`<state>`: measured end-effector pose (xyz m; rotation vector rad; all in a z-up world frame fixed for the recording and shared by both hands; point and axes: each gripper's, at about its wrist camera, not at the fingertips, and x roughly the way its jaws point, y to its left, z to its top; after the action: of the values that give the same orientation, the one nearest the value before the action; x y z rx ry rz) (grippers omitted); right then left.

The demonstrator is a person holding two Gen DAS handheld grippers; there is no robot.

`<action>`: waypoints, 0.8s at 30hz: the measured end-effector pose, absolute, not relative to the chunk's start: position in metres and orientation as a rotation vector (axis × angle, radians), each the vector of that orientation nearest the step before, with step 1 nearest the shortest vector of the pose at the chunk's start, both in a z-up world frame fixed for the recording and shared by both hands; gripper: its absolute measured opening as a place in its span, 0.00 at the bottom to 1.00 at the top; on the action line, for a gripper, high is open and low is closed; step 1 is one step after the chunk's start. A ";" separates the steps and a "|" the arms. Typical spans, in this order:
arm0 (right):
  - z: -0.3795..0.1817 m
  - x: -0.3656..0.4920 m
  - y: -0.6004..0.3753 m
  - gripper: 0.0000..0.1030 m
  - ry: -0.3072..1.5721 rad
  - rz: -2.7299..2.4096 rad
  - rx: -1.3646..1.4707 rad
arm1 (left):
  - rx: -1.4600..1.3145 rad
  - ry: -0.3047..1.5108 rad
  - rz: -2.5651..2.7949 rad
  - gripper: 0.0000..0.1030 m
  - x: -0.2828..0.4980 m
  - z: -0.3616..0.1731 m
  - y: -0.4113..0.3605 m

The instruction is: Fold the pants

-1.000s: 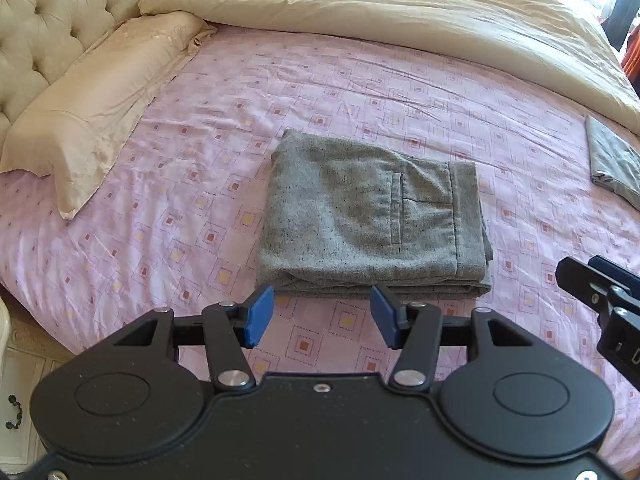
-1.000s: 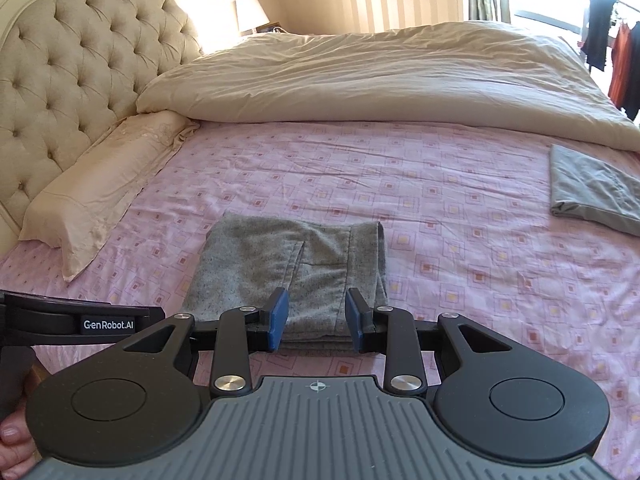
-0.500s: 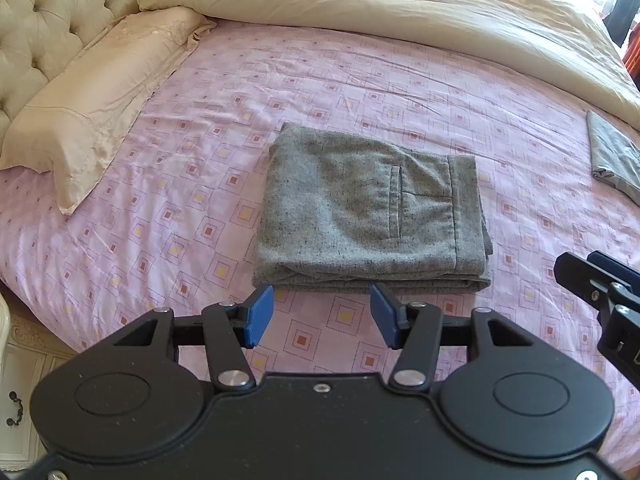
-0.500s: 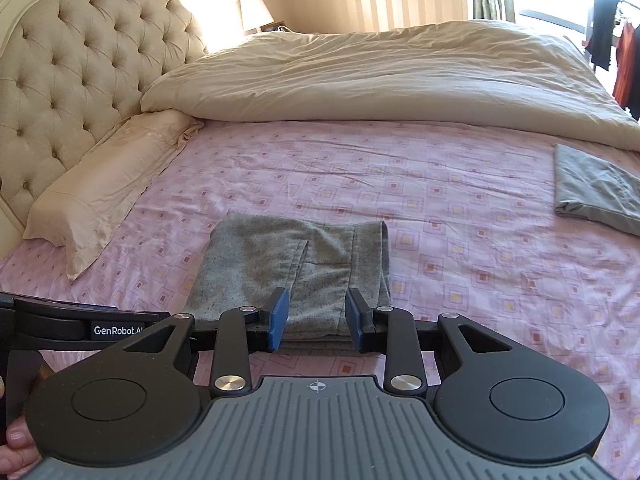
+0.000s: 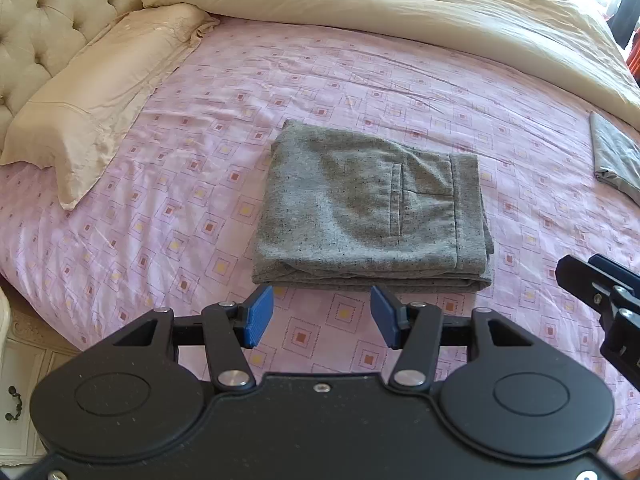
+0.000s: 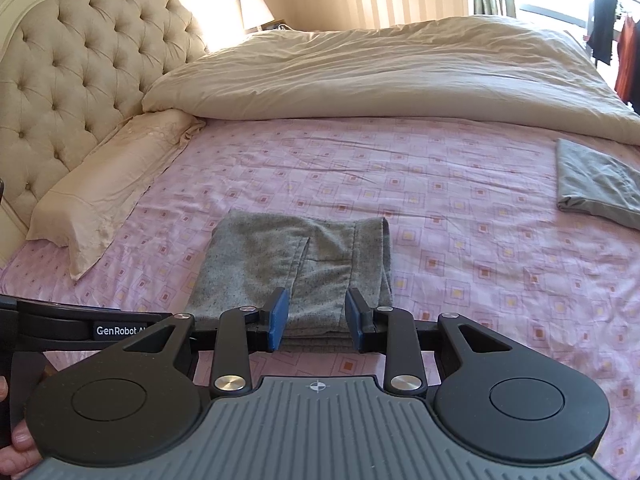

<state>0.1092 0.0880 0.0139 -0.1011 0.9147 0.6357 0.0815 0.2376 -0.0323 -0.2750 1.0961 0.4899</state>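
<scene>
The grey pants (image 5: 372, 204) lie folded into a neat rectangle on the pink patterned bed sheet (image 5: 224, 92), near the middle of the bed in the left wrist view, with a welt pocket and a seam showing on the top layer. The stacked folded edges face the cameras.

The left hand-held gripper (image 5: 322, 316) hangs above the sheet at 6 o'clock from the pants, just short of their near edge. Its blue pads (image 5: 259, 314) stand apart with only bare sheet between them, gripping nothing.

The right hand-held gripper (image 6: 314, 318) hovers over the near right part of the pants. Its jaws are parted too, and its pads (image 6: 278, 314) frame the fabric without pressing on it. Part of this gripper also shows at 3 o'clock in the left wrist view.

A cream pillow (image 5: 96, 92) rests at 10 o'clock from the pants, against the tufted headboard (image 6: 72, 80). A beige duvet (image 6: 380, 68) is bunched across the far side of the bed at 12 o'clock. A second folded grey-green garment (image 6: 596, 180) lies well apart at 2 o'clock. A lamp (image 6: 254, 10) stands beyond the headboard. A person's fingers (image 6: 20, 440) show at the lower left edge of the right wrist view.
</scene>
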 end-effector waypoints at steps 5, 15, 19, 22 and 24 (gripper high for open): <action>0.014 0.109 0.087 0.30 0.914 0.643 -0.091 | -0.275 1.093 0.489 0.58 0.081 -0.031 0.237; 0.015 0.108 0.080 0.30 0.912 0.654 -0.067 | -0.251 1.085 0.480 0.58 0.077 -0.028 0.226; 0.015 0.107 0.077 0.30 0.912 0.659 -0.057 | -0.240 1.085 0.483 0.58 0.076 -0.027 0.222; 0.015 0.107 0.074 0.30 0.912 0.662 -0.051 | -0.239 1.087 0.487 0.58 0.075 -0.027 0.219; 0.014 0.107 0.072 0.30 0.913 0.664 -0.046 | -0.235 1.086 0.492 0.58 0.074 -0.026 0.216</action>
<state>0.1066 0.0720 0.0141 -0.0463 0.9126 0.6639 0.0738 0.2162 -0.0264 -0.2347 1.0862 0.4918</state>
